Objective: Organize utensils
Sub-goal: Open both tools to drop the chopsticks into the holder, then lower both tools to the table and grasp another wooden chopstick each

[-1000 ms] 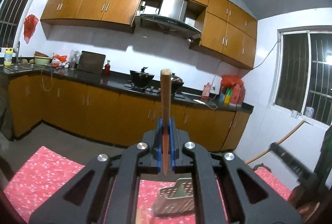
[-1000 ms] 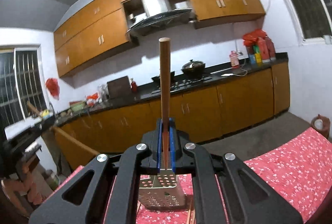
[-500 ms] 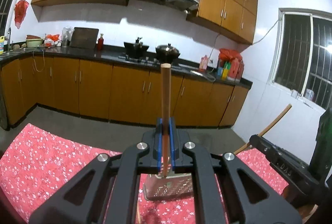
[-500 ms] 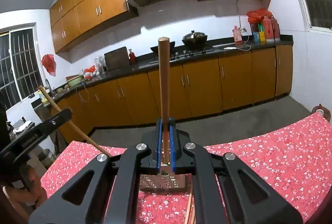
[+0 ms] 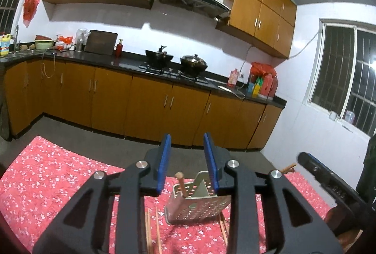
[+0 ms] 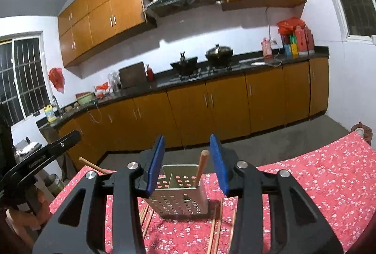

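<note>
The left gripper [image 5: 188, 160] and right gripper [image 6: 189, 163] have just been opening, pinching nothing; two chopsticks [image 6: 201, 167] are standing in the metal holder [image 6: 181, 197] at 6 o'clock on the red cloth [image 6: 317, 183].

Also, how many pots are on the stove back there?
2: a dark pan on the left burner, a lidded pot beside it on the right. None looks hidden.

Loose chopsticks [image 6: 215, 228] lie on the desk [image 6: 305, 183] on both sides of the perforated holder [image 6: 181, 197]; two chopsticks [image 6: 201, 168] stand up from its mouth; the red cloth rightward is bare.
</note>
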{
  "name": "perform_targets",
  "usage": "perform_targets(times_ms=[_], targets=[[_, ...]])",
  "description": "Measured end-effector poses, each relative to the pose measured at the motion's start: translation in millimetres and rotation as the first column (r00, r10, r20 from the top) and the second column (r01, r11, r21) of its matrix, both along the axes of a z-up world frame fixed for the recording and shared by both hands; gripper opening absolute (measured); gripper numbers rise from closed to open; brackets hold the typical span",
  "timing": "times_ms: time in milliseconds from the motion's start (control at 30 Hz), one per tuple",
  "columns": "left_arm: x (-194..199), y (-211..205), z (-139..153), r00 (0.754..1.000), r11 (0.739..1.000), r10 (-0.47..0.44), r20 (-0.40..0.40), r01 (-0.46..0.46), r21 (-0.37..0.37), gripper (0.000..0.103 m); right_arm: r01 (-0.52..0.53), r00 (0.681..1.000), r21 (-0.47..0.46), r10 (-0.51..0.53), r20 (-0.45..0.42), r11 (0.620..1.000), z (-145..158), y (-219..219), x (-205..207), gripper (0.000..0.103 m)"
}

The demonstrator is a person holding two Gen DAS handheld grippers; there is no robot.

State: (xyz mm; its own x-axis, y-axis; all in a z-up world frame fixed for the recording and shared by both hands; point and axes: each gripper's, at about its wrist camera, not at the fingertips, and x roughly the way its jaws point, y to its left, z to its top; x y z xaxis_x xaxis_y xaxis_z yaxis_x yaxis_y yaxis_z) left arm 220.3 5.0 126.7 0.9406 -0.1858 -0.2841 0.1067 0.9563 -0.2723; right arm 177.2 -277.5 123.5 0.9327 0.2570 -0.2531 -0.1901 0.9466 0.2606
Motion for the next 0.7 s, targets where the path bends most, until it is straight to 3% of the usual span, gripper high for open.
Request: perform_targets(times_ms=[200, 367, 500, 600, 700], targets=[[-25.9, 30.5, -14.5, 0.998, 0.999, 0.05, -0.049, -0.05, 0.004, 0.035, 0.092, 0.992, -0.042, -0.095, -0.077, 0.995, -26.6, -30.8, -18.1, 0.042], [-32.2, 45.8, -62.4, 0.978, 0.994, 0.087, -0.188, -0.073, 0.077, 0.035, 0.102, 0.943, -0.094, -0.127, -0.309, 0.99, -97.2, -43.9, -6.9, 0.041], [-33.4, 54.4, -113.6, 0.939, 0.994, 0.081, -0.334, -0.053, 0.091, 0.035, 0.035, 0.877, -0.054, -0.056, -0.477, 0.998, -156.2, -39.0, -4.8, 0.025], [-36.3, 52.3, -144.4, 0.909, 0.995, 0.064, -0.413, -0.028, 0.093, 0.034, 0.007, 0.844, -0.027, -0.02, -0.537, 1.0, -182.4, -29.9, -8.5, 0.022], [-43.1, 49.3, -167.3, 0.889, 0.996, 0.04, -0.457, 0.001, 0.09, 0.034, -0.012, 0.832, -0.011, 0.004, -0.555, 1.0, -194.2, -26.2, -11.2, 0.02]])
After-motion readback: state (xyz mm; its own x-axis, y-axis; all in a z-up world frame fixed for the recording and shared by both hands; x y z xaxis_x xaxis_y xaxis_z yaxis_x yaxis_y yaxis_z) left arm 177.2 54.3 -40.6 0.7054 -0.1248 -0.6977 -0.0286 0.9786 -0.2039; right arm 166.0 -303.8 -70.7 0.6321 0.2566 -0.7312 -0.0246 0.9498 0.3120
